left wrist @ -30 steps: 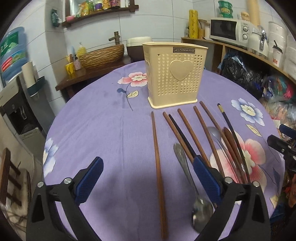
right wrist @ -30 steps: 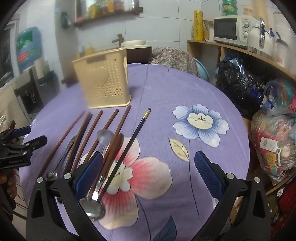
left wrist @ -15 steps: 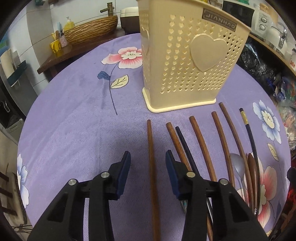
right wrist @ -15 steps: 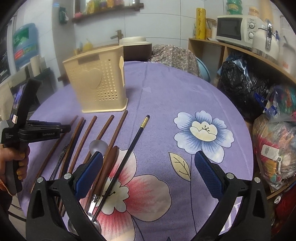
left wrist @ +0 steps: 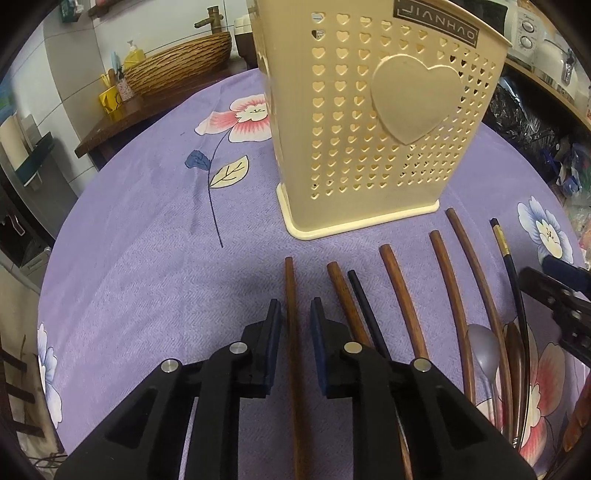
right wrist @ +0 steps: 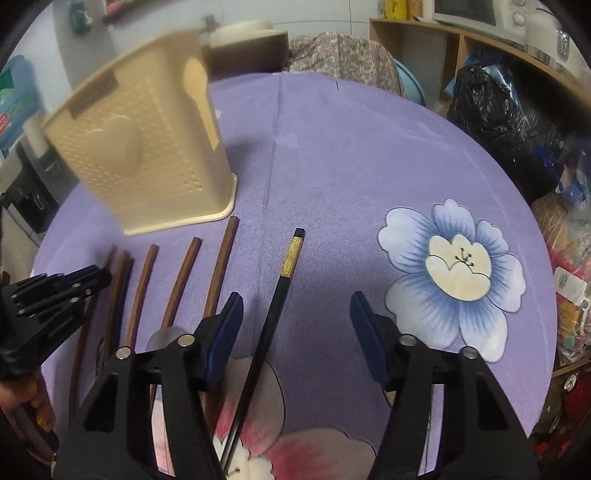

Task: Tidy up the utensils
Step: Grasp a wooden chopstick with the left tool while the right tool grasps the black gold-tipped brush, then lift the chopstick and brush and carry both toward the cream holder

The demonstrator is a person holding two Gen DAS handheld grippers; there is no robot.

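Note:
A cream perforated utensil holder [left wrist: 380,122] [right wrist: 147,155] stands upright on the purple flowered tablecloth [left wrist: 147,240]. In front of it lie several brown chopsticks, a dark blue chopstick [left wrist: 365,310], a metal spoon [left wrist: 484,350] and a wooden spoon [left wrist: 515,347]. My left gripper [left wrist: 295,317] straddles the leftmost brown chopstick [left wrist: 290,280], jaws narrow with small gaps either side. My right gripper [right wrist: 295,306] is open wide over the black chopstick with a gold band [right wrist: 280,299], which lies nearer its left finger.
A woven basket [left wrist: 177,62] and small bottles sit on a side counter at the back left. Shelves with a microwave [right wrist: 476,11] and a black bag [right wrist: 506,122] stand to the right. The round table's edge curves close on the right [right wrist: 535,258].
My left gripper moved forward and down onto the leftmost chopstick, and its jaws narrowed a lot. My right gripper moved forward over the black chopstick, with its jaws somewhat narrower.

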